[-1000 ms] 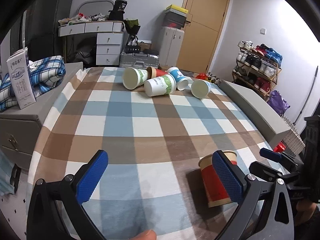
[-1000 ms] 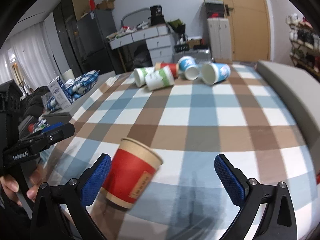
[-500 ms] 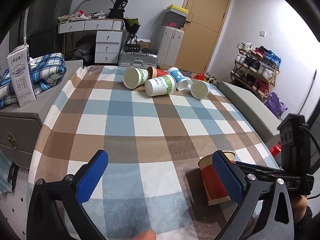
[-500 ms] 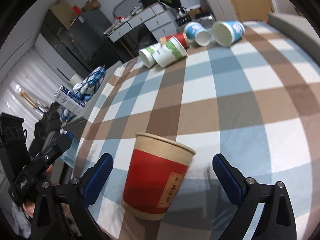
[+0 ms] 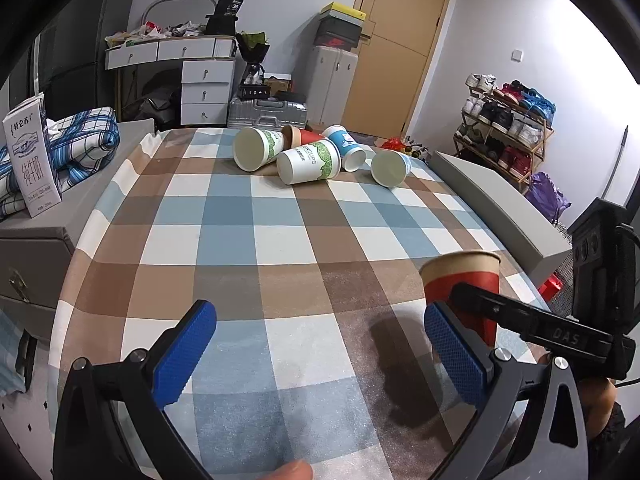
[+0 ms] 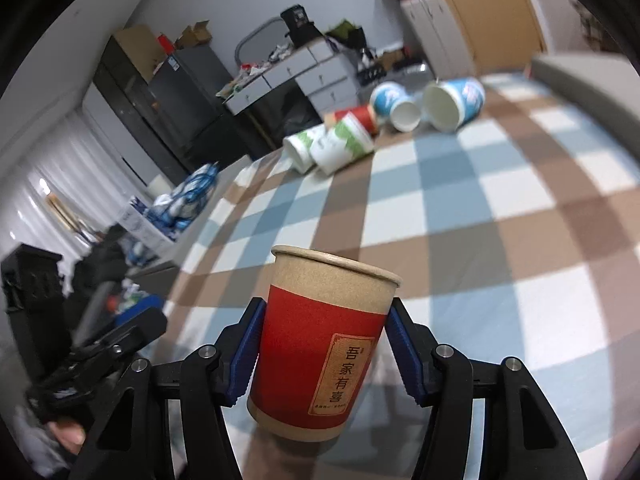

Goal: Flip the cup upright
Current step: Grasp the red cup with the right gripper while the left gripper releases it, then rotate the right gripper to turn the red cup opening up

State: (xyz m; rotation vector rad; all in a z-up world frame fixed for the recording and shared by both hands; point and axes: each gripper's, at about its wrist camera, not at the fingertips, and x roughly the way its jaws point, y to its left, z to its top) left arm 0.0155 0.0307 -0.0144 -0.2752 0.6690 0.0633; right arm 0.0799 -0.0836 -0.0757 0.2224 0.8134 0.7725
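The red paper cup (image 6: 320,344) is clamped between the blue pads (image 6: 245,354) of the right gripper (image 6: 326,354), mouth up and leaning slightly, with its kraft rim uppermost and a label of Chinese characters facing the camera. It is over the near part of the checked tablecloth (image 5: 280,240) on the bench; whether its base touches the cloth I cannot tell. In the left wrist view the same cup (image 5: 466,284) stands to the right, partly behind the right gripper's black finger. The left gripper (image 5: 320,356) hangs low over the cloth with its jaws wide apart, holding nothing. At the far end lie five paper cups (image 5: 308,160) on their sides (green-printed, red and blue ones), bunched together. A milk carton (image 5: 30,160) stands on a grey cabinet left of the bench.
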